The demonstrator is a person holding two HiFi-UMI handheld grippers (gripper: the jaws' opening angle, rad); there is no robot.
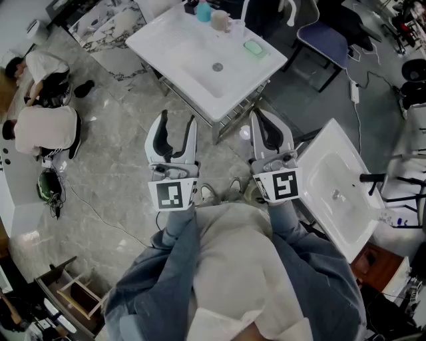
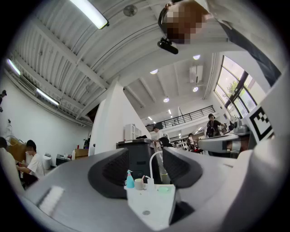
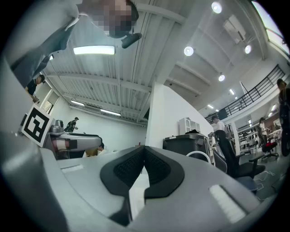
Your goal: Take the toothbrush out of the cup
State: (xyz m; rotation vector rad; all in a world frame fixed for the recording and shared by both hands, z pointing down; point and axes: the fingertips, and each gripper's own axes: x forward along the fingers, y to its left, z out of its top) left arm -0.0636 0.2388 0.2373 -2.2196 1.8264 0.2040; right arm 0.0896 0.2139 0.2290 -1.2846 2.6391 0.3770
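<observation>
Holding two tongs before me: my left tongs (image 1: 177, 117) gape, released and empty; my right tongs (image 1: 256, 116) are clenched on nothing. I count two white sinks, the near sink (image 1: 326, 160) beside my right and the far sink (image 1: 173, 46) ahead. Its back rim carries one teal bottle (image 1: 204, 11), one beige cup (image 1: 220, 20) and one green soap (image 1: 253, 47). One thin toothbrush (image 2: 143, 177) pokes from the cup, too small to detail.

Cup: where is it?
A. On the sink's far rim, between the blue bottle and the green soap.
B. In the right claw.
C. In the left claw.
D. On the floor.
A: the cup stands on the far rim of the sink, between the bottle and the soap.
</observation>
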